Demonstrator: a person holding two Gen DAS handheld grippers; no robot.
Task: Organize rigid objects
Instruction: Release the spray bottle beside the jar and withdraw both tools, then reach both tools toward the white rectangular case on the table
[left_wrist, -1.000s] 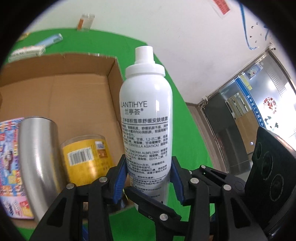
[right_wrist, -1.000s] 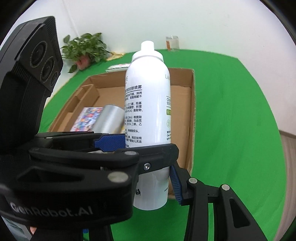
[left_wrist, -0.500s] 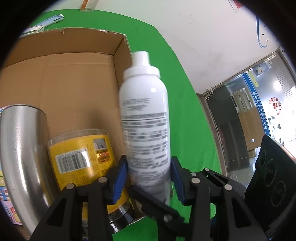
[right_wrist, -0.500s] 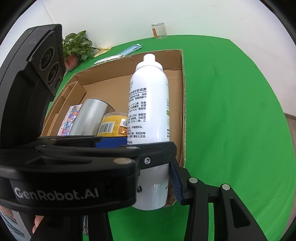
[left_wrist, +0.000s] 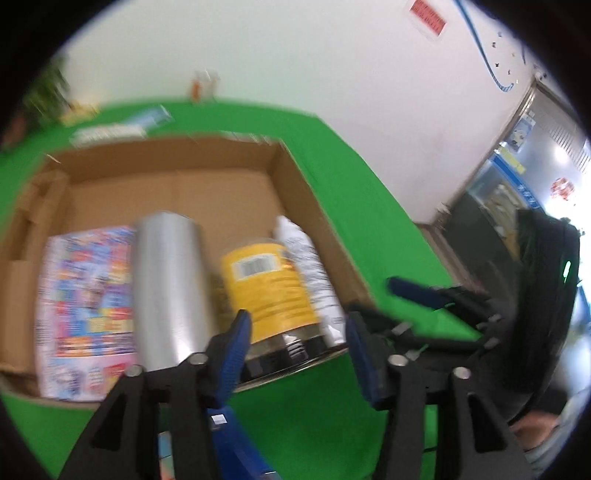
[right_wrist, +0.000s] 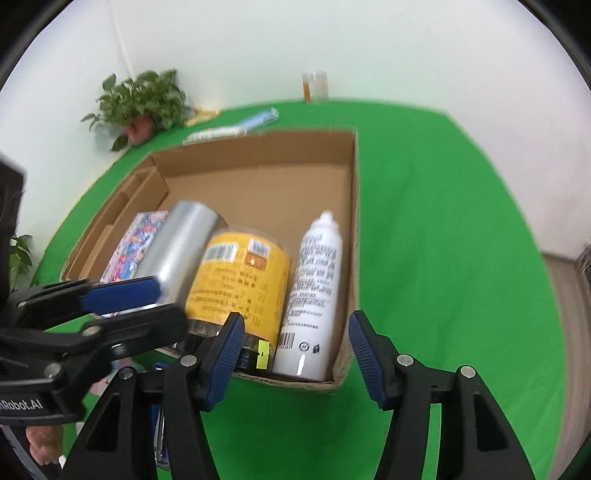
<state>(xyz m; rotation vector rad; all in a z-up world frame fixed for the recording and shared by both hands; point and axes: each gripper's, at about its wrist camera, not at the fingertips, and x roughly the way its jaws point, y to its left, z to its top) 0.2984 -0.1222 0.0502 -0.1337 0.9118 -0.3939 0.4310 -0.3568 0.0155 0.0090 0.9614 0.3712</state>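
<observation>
Your white spray bottle now lies inside the cardboard box, tucked along its right wall in the near right corner, cap pointing to the far side. It sits just beside the yellow canister, which lies next to the steel tumbler, and a colourful printed packet lies flat at the left end of that row. All four rest in the near half of the box; the far half shows bare cardboard.

Your right gripper hangs over the box's near edge with its jaws opening and nothing between the pads, so the bottle is released. Your left gripper is likewise opening and empty, poised above the near rim in front of the canister; that view is blurred.

As a judgement, this placement is finished. On the green desk beyond the box you can see a blue-wrapped packet, a pale flat packet and a small glass jar near the wall; whether those belong in the box I cannot tell. If they do, they are what remains.
</observation>
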